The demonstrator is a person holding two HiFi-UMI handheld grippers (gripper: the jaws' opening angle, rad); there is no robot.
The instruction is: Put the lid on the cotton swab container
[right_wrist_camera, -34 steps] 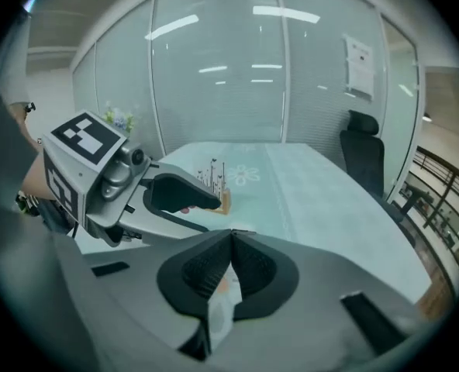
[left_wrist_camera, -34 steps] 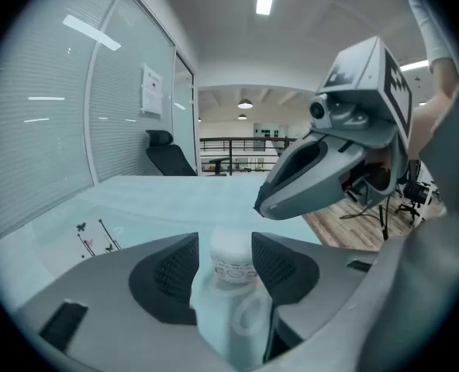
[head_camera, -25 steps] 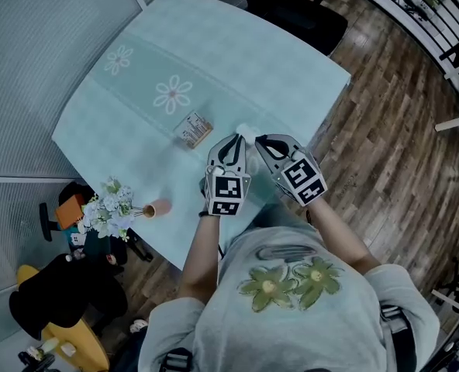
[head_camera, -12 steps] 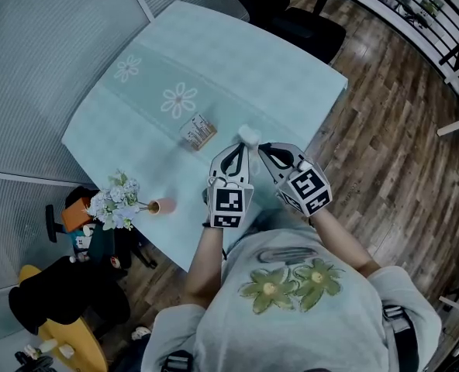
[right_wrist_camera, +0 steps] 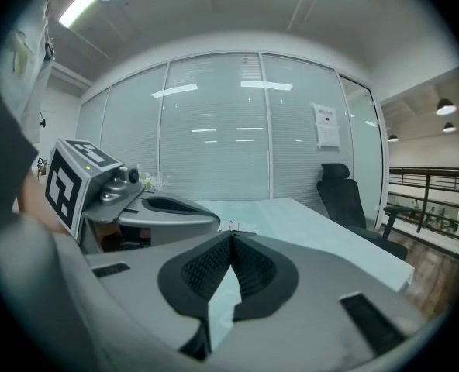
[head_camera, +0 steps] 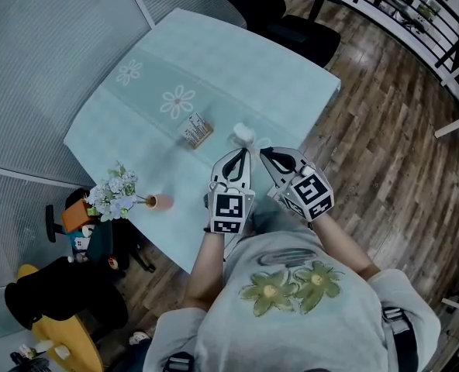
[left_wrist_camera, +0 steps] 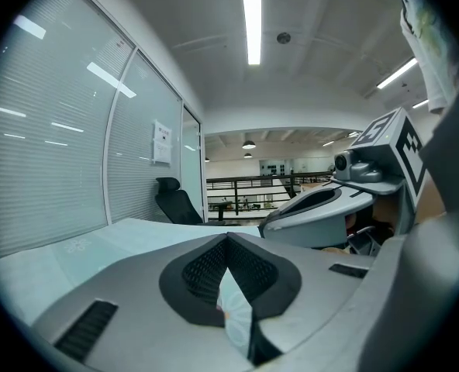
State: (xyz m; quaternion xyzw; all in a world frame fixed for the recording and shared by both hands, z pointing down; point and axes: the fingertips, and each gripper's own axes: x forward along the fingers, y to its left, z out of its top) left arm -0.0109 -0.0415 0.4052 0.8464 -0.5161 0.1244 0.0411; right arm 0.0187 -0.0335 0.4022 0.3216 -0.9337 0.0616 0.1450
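Note:
A small white round cotton swab container (head_camera: 243, 133) stands on the light-blue tablecloth (head_camera: 214, 60), near the table's front edge. From above I cannot tell its lid from its body. My left gripper (head_camera: 242, 154) and right gripper (head_camera: 265, 154) are side by side just short of it, clear of the container. Both are shut with nothing between the jaws. The left gripper view shows its dark pads (left_wrist_camera: 245, 266) pressed together, with the right gripper (left_wrist_camera: 322, 208) beside them. The right gripper view shows the same, with the left gripper (right_wrist_camera: 148, 206) beside its pads (right_wrist_camera: 249, 266).
A small printed box (head_camera: 195, 130) lies left of the container. A pink vase of white flowers (head_camera: 121, 200) lies on its side at the table's left corner. A black office chair (head_camera: 288, 18) stands at the far side. Wooden floor (head_camera: 384, 153) lies to the right.
Both grippers have drawn back a little from the white container toward the person. The container stays on the table. The head camera has shifted slightly.

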